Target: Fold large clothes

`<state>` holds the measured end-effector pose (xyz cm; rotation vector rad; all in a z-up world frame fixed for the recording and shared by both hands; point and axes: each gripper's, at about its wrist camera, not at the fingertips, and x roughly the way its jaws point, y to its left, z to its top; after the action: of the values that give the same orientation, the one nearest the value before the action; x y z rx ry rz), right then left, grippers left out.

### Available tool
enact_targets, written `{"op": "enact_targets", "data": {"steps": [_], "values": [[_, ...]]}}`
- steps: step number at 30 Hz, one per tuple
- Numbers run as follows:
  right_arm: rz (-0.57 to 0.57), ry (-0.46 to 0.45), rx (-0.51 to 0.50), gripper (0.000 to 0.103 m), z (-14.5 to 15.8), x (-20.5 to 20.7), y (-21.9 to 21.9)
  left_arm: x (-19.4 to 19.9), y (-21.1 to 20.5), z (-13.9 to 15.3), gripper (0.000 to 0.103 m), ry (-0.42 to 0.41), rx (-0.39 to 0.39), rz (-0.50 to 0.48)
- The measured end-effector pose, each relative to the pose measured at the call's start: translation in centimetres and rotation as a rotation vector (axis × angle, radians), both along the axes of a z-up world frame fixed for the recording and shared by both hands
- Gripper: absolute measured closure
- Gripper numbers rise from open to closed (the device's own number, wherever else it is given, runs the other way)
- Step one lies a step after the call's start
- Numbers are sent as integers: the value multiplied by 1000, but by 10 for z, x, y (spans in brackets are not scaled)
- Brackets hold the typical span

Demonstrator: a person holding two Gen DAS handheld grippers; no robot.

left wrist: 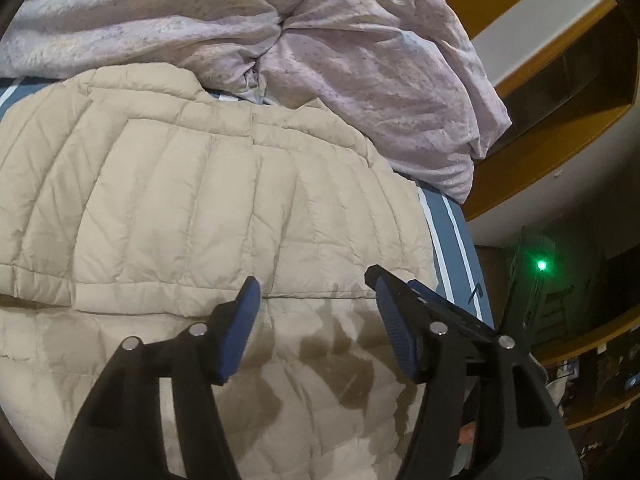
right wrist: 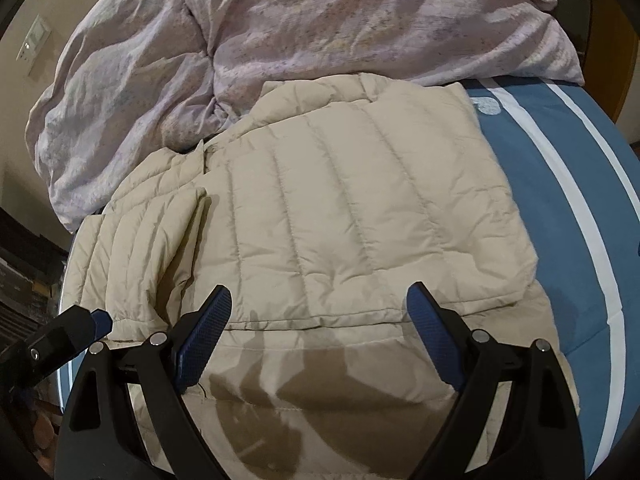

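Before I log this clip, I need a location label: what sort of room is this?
Most likely a bedroom: the beige puffer jacket lies on a bed with a blue striped sheet, and a crumpled lilac duvet is heaped behind it.

A: Setting?
B: Home bedroom. Items: bed with blue, white-striped sheet [right wrist: 560, 208]; crumpled pale lilac patterned duvet [right wrist: 280, 32] heaped at its far end; beige quilted puffer jacket [right wrist: 340, 208] laid flat on the sheet.
A: Surroundings?
B: Orange-brown wooden shelving [left wrist: 532, 152] beside the bed; white wall switch plate [right wrist: 34, 42] on a cream wall; dim clutter, one small green indicator light [left wrist: 541, 265].
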<state>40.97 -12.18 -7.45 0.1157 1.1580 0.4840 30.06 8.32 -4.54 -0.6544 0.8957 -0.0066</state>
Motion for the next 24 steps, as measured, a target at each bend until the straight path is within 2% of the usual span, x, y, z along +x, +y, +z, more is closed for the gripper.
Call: {"op": "enact_targets", "data": {"steps": [6,11,16,24], "values": [[27,33,71,14,3,1,9,-8,10,1,41,15,56,42],[80,90,148,20,3,4,36,-17,31,-4,41,57,122,114],[135,138,179,24,-1,5,67,-24,47,-11,41,93,176,167],[182,167,172,25,-6,1,94,-35,63,-24,41,133,178,214]]}}
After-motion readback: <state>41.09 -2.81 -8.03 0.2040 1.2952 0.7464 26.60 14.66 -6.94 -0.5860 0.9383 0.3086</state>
